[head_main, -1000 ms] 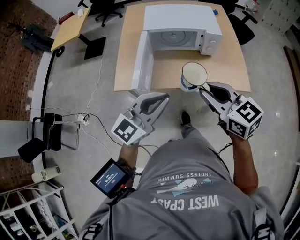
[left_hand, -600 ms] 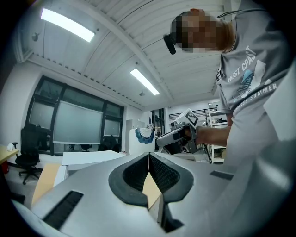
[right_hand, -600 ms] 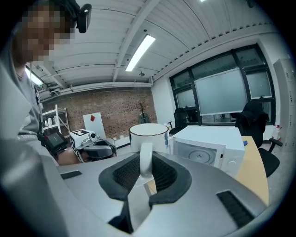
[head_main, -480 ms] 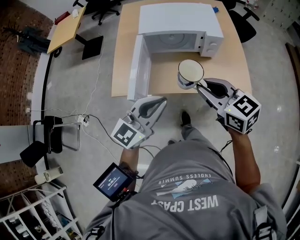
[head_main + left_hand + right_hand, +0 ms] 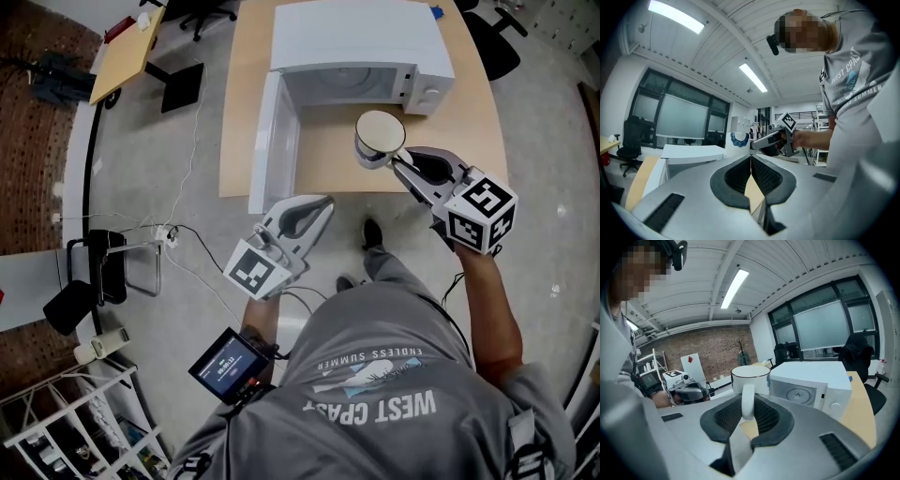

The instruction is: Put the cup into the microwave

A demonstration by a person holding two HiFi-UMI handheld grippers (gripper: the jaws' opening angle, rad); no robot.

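Note:
A white cup (image 5: 379, 138) with a dark rim and blue pattern hangs over the wooden table (image 5: 478, 112) in front of the white microwave (image 5: 356, 42). My right gripper (image 5: 397, 167) is shut on the cup's handle (image 5: 747, 401), and the cup (image 5: 750, 377) stands upright beyond the jaws. The microwave (image 5: 820, 383) has its door (image 5: 272, 141) swung open to the left, with the round turntable (image 5: 349, 82) showing inside. My left gripper (image 5: 323, 202) hovers off the table's front edge, shut and empty. In the left gripper view its tips (image 5: 751, 158) meet, with the cup (image 5: 739, 139) beyond them.
Cables and a power strip (image 5: 167, 236) lie on the floor at left, next to a black chair (image 5: 89, 277). A second small desk (image 5: 131, 47) stands at the upper left. A handheld screen (image 5: 228, 363) hangs at the person's hip.
Both grippers have moved forward toward the table and microwave. The cup has gone with the right gripper, now nearer the open microwave. Neither gripper's jaws have changed.

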